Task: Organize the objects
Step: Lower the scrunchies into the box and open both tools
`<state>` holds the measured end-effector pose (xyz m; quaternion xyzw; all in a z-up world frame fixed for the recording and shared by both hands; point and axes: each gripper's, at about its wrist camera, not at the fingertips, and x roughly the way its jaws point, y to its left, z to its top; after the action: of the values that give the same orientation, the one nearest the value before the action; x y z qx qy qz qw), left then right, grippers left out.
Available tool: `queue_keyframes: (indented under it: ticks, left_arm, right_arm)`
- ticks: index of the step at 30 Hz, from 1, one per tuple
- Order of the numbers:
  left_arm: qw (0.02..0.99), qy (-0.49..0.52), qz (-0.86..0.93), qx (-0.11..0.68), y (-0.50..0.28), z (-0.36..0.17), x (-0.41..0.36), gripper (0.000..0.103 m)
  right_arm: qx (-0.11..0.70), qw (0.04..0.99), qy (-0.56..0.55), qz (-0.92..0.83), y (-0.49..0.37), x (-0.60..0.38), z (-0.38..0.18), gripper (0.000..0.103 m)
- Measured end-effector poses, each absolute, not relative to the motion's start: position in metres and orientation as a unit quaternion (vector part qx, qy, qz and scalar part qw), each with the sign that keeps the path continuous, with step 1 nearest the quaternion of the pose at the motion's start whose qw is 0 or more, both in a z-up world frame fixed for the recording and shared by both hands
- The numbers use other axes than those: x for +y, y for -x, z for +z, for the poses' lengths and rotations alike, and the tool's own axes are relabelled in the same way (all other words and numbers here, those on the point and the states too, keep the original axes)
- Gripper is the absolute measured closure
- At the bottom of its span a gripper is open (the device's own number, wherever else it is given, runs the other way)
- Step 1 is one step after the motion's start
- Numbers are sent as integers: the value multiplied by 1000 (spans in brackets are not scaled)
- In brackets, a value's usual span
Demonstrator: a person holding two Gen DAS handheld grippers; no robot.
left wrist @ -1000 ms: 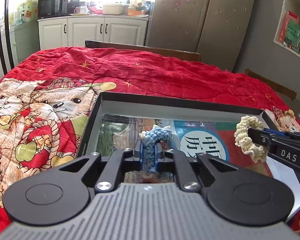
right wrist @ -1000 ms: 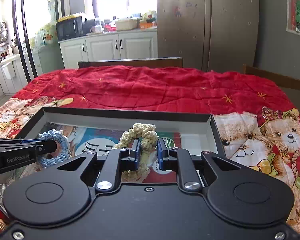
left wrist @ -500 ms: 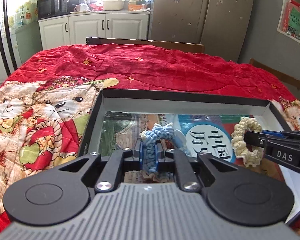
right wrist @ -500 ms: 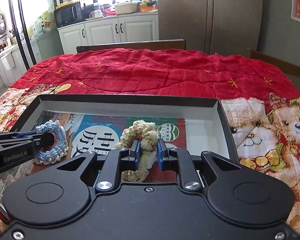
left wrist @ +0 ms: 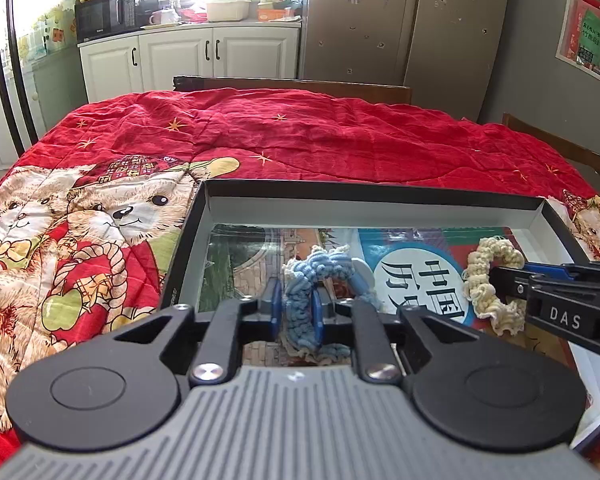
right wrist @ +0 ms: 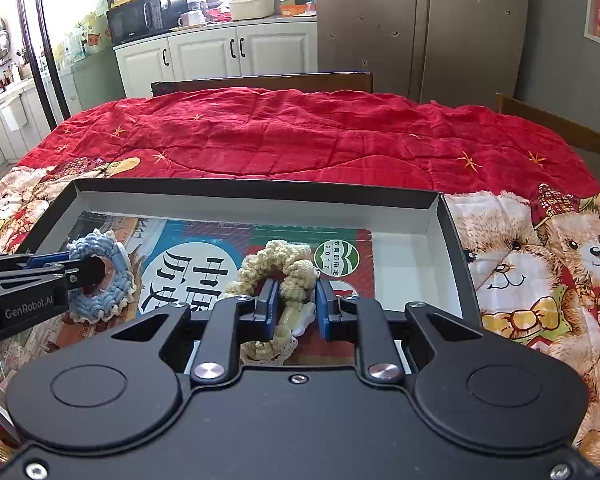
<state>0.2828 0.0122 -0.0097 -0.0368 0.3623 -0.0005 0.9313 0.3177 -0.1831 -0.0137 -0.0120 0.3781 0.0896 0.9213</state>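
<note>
A shallow black box (left wrist: 340, 196) with white inner walls lies on the red quilt. In the left wrist view a blue crocheted scrunchie (left wrist: 320, 260) rests on the box floor between the blue pads of my left gripper (left wrist: 296, 306). Its jaws are opening and stand a little off the yarn. The right wrist view shows a cream scrunchie (right wrist: 276, 256) lying between the pads of my right gripper (right wrist: 296, 308). Those jaws are also opening, with a gap on the right side. Each gripper shows in the other's view: the left gripper (right wrist: 80, 272) at the blue scrunchie (right wrist: 100, 304), the right gripper (left wrist: 500, 280) at the cream scrunchie (left wrist: 496, 248).
A printed sheet (right wrist: 204, 264) with large characters lines the box floor (right wrist: 412, 272). The red quilt (left wrist: 300, 136) with teddy bears covers the table all around. Wooden chair backs (left wrist: 292, 84) stand at the far edge, with white cabinets (left wrist: 180, 60) and a fridge (left wrist: 404, 24) behind.
Both pairs of jaws have spread apart from the tight grip they had on the scrunchies. The blue and the cream scrunchie now sit loosely on the box floor.
</note>
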Motion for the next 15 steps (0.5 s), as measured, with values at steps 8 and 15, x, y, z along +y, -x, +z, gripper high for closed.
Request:
queue_keyframes:
  ticks: [8,15]
  left_arm:
    - [931,50,-2,362,-283,-9,16,50]
    - [932,56,0,359,-281,-6,17,42]
  right_arm:
    - [369,925,6,87,-317,-185,-11,60]
    - [362,928,6,90,-315,-185,-9,53]
